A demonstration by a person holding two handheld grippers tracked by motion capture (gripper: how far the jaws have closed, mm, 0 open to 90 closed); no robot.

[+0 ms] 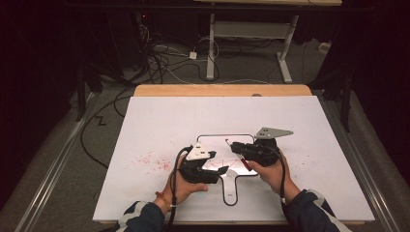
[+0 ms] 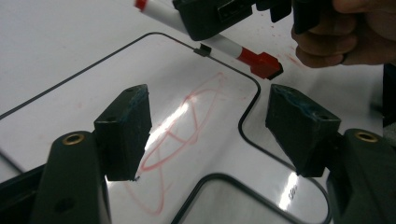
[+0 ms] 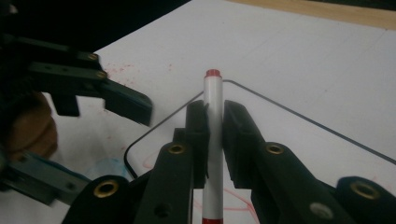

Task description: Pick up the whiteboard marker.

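Right claw (image 3: 215, 135) is clamped on the white marker pen with red ends (image 3: 213, 140), gripped mid-barrel. In the right gripper view its long axis runs straight along the jaws, the round red end pointing away, the near end cut off at the frame bottom. In the high view the marker (image 1: 238, 153) lies slanted, held just above the small white paddle-shaped board with black rim (image 1: 212, 138). In the left gripper view the marker's squared red end (image 2: 262, 63) points down-right.

Left claw (image 2: 210, 126) is spread wide, nothing between the pads, hovering over the red scribble (image 2: 187, 126) on the board. Board lies on the white surface (image 1: 159, 121). The hands hide part of the board.
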